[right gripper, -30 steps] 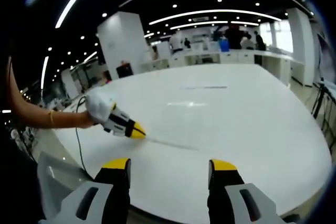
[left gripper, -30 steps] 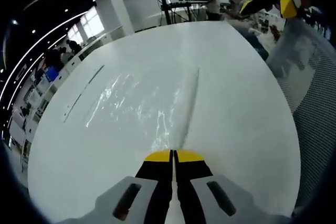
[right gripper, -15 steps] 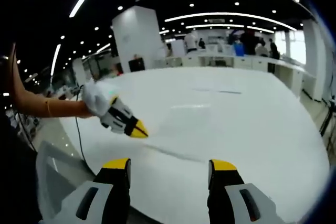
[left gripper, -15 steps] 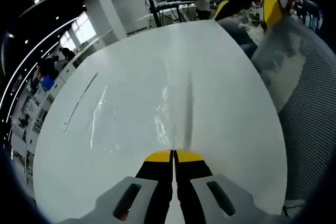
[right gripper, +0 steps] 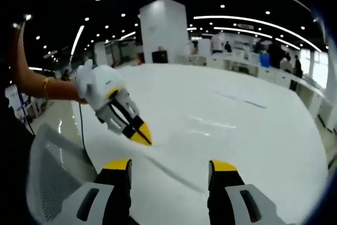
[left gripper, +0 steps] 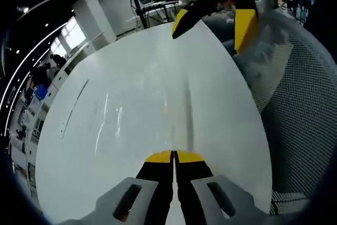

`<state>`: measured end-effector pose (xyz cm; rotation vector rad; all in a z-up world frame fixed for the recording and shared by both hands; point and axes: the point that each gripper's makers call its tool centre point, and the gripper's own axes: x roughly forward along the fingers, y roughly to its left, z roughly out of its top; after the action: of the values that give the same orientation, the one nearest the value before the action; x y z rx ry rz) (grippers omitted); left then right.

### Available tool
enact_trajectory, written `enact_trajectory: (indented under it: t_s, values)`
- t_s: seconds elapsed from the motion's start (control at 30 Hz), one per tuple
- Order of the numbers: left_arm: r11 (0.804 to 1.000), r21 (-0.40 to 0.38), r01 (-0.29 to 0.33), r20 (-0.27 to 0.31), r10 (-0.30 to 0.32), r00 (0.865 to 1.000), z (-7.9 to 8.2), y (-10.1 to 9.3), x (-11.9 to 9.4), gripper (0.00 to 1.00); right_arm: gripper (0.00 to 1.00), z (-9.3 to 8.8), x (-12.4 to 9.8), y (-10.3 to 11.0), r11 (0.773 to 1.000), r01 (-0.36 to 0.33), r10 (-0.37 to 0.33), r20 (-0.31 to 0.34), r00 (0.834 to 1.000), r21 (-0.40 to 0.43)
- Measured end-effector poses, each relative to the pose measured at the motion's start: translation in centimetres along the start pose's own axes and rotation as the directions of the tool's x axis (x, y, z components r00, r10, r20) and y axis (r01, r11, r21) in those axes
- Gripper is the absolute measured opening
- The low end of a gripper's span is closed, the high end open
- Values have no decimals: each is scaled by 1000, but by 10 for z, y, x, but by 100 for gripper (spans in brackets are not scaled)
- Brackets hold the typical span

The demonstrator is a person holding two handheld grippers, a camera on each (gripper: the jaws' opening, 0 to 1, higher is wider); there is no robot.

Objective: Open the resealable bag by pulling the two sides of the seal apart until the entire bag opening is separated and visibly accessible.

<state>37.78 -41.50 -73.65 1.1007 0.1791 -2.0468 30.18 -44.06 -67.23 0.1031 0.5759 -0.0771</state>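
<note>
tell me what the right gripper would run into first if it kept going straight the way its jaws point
Probably the clear resealable bag lying on the white table: its edge runs just ahead of the open right gripper. The left gripper, shut on that bag, sits off to one side of the line. Depth is unclear.

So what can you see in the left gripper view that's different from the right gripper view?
Left gripper view: the left hand-held gripper from behind, its jaws shut on the clear plastic resealable bag, whose crinkles and long seal strip stand out.

Right gripper view: the right hand-held gripper from behind, its jaws open, a white-gloved hand holding the left one, and a white square pillar.

Both: the big white table and both yellow-tipped grippers.
</note>
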Motion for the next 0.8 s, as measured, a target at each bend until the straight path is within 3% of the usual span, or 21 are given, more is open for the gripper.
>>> enact_trajectory:
  t_s: [0.43,0.8]
  values:
    - [999,22,38,10,-39,999,10,-21,-12,0,54,-12,26,23,985,-105,94,-84,992,-138]
    - [994,69,81,4,-82,997,15,-43,-20,0,42,-26,39,42,936,-175,127,-172,977,-304]
